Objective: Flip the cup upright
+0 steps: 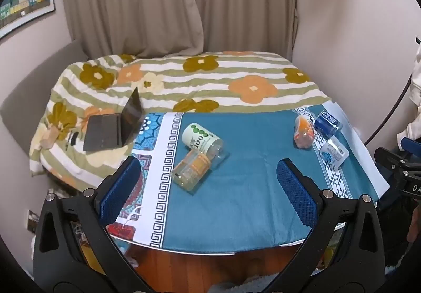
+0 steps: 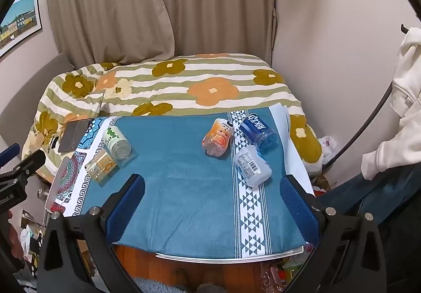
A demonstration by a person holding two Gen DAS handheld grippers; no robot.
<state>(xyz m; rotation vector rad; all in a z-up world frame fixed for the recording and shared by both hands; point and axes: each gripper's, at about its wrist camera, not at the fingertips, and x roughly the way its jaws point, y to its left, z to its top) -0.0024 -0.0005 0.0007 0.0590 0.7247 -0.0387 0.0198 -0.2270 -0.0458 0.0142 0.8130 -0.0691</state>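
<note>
Several plastic cups lie on their sides on a blue cloth [image 1: 236, 187] over a table. At the left lie a green-and-white labelled cup [image 1: 204, 141] [image 2: 115, 141] and a clear cup with an orange label [image 1: 191, 170] [image 2: 101, 164]. At the right lie an orange cup [image 1: 304, 132] [image 2: 218, 138], a dark blue cup [image 1: 327, 121] [image 2: 259, 130] and a clear white-labelled cup [image 1: 333, 153] [image 2: 252, 165]. My left gripper [image 1: 208, 187] is open and empty above the table's near edge. My right gripper [image 2: 213, 203] is open and empty too, short of the right-hand cups.
A bed with a flowered striped cover [image 1: 210, 77] lies behind the table. An open laptop [image 1: 115, 126] rests on it at the left. Curtains [image 1: 179, 1] hang behind. A white garment [image 2: 400, 109] hangs at the right. The table's near edge [image 1: 200, 251] borders a wooden floor.
</note>
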